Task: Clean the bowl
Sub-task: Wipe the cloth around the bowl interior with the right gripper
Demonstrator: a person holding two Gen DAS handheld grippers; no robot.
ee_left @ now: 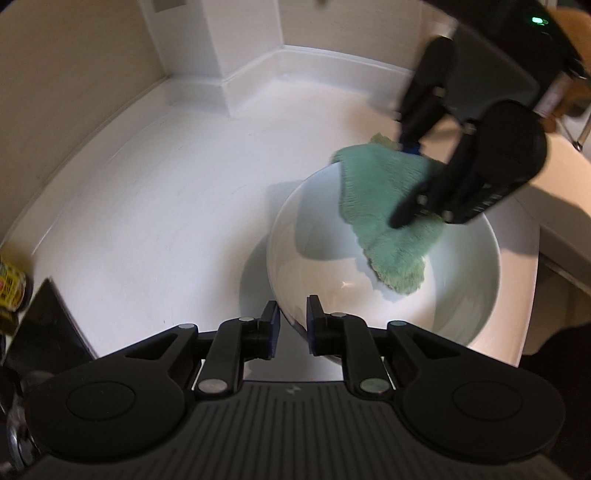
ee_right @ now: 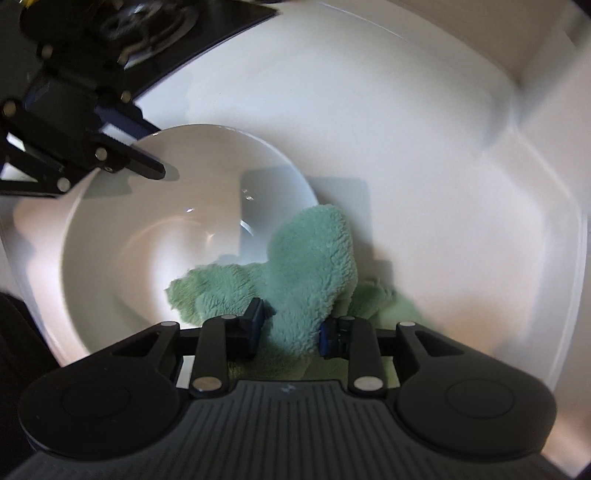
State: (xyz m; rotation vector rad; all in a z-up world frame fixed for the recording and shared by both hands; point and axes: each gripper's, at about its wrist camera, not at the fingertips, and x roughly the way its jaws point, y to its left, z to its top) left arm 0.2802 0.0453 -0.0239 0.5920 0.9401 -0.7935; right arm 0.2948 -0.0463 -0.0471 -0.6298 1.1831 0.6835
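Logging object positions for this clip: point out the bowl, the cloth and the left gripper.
bowl point(ee_left: 321, 258): left wrist view, bare inner wall.
cloth point(ee_right: 314, 258): right wrist view, raised fold between the fingers.
left gripper point(ee_left: 293, 325): left wrist view, midway between fingertips, at the bowl's rim.

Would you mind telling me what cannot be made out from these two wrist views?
- Left wrist view: the near bowl rim is hidden behind the left gripper.
- Left wrist view: the yellow can is cut off by the left edge, label unreadable.
- Right wrist view: the cloth covers part of the bowl interior, so any dirt there is unseen.
- Right wrist view: the stove burner is blurred.
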